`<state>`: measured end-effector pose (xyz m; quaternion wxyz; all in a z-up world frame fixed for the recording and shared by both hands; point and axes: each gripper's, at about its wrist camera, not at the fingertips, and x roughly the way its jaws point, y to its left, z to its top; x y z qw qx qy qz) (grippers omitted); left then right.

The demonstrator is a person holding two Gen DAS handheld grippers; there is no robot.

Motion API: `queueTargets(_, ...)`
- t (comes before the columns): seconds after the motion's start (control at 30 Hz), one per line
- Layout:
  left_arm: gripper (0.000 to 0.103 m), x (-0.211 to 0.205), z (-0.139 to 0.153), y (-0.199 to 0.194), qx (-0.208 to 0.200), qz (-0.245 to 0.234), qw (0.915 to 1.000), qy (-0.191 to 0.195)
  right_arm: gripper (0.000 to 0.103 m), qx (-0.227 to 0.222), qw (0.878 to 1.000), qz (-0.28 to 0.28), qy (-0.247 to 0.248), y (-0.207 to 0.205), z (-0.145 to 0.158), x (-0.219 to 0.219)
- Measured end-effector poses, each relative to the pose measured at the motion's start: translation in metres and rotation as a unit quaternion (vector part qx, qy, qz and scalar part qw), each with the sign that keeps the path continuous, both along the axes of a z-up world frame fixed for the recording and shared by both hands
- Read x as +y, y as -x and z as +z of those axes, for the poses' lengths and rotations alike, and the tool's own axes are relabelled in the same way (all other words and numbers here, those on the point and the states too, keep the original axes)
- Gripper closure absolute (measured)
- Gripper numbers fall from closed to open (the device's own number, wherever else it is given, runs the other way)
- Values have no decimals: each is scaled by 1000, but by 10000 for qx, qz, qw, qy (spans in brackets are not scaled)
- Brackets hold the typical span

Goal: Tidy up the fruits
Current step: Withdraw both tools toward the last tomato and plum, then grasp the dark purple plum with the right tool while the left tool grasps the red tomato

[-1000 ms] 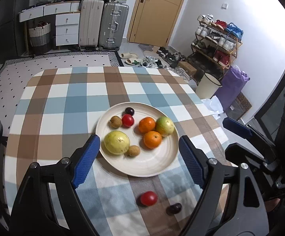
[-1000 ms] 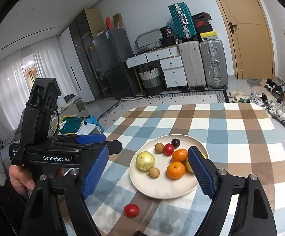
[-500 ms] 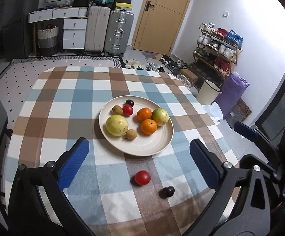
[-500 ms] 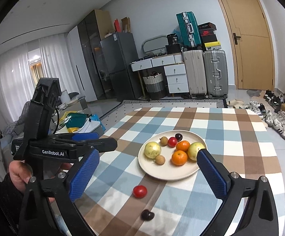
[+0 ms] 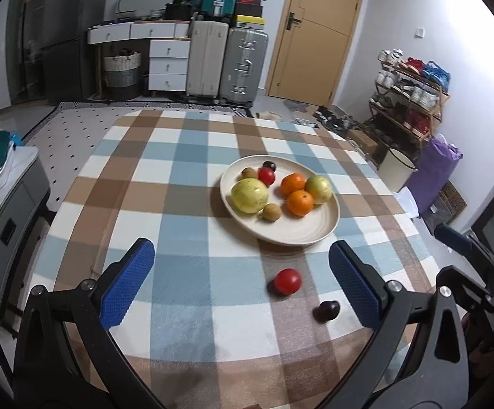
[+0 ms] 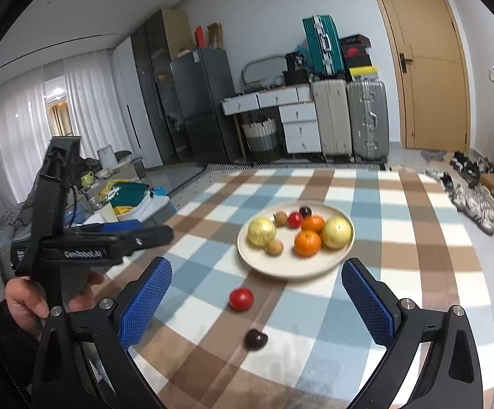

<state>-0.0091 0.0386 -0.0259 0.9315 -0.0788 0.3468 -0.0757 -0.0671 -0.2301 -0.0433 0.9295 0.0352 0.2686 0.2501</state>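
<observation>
Our left gripper [image 5: 240,279] is released, its jaws spread wide with nothing pressed between them, and our right gripper [image 6: 255,301] is released in the same way. In the right wrist view a hand [image 6: 30,298] holds the left gripper's black handle at the left side.

Both grippers hang over the near part of the desk [image 5: 185,204], which is covered by a cloth in brown, blue and white squares.

On the far right part of the desk stands a round cream plate [image 5: 298,235]. In it we see a big yellow fruit [image 5: 249,195], a yellow-green fruit [image 5: 318,189] at the right, two oranges [image 5: 300,202] touching each other between them, a red fruit [image 5: 266,175], a dark fruit [image 5: 269,165] at the far rim, and two small brown fruits [image 5: 270,212].

Two fruits lie on the cloth outside the plate, on its near side. A loose red fruit [image 5: 288,281] is near the plate rim, and a dark plum [image 5: 326,311] lies a little closer to us, just beside the right pad of the left gripper. They are near each other and do not touch.
</observation>
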Motion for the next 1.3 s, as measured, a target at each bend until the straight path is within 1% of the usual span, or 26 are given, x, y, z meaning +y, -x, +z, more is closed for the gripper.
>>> queueTargets(0.1,1,4,-12,4,65,151,9999,20,1,166,9999,-33,29,1,-12,-3)
queueTargets(0.17,1,1,-19,7,71,192,9997,-121,1,257,9997,-27,47,1,-20,-3)
queueTargets(0.23,1,-2,-26,12,-26,246,9993,-272,1,342,9994,-10,55,1,-28,-2)
queueTargets(0.27,1,-3,-29,14,-37,246,9993,-287,1,385,9992,-13,65,1,-32,-1)
queueTargets(0.47,1,-6,-58,14,226,235,9994,-93,1,792,9967,-57,175,-8,-59,6)
queueTargets(0.57,1,-6,-69,12,242,392,9987,-206,2,957,9950,-25,286,-11,-72,12)
queueTargets(0.63,1,-6,-74,12,228,442,9985,-243,6,1068,9936,21,368,-14,-81,17)
queueTargets(0.73,1,-5,-82,10,236,438,9986,-202,13,1202,9918,61,435,-20,-89,22)
queueTargets(0.8,1,-4,-86,8,272,421,9986,-167,16,1297,9905,90,458,-23,-96,24)
queueTargets(0.87,1,-2,-91,6,328,408,9986,-112,21,1396,9891,107,467,-25,-101,25)
queueTargets(0.93,1,-3,-95,3,391,365,9985,-114,32,1525,9871,164,458,-29,-105,26)
queueTargets(1.1,1,-3,-100,1,390,325,9987,-53,38,1615,9847,247,609,-32,-108,34)
queueTargets(1.3,1,1,-103,-1,440,360,9984,53,49,1667,9830,292,714,-35,-110,40)
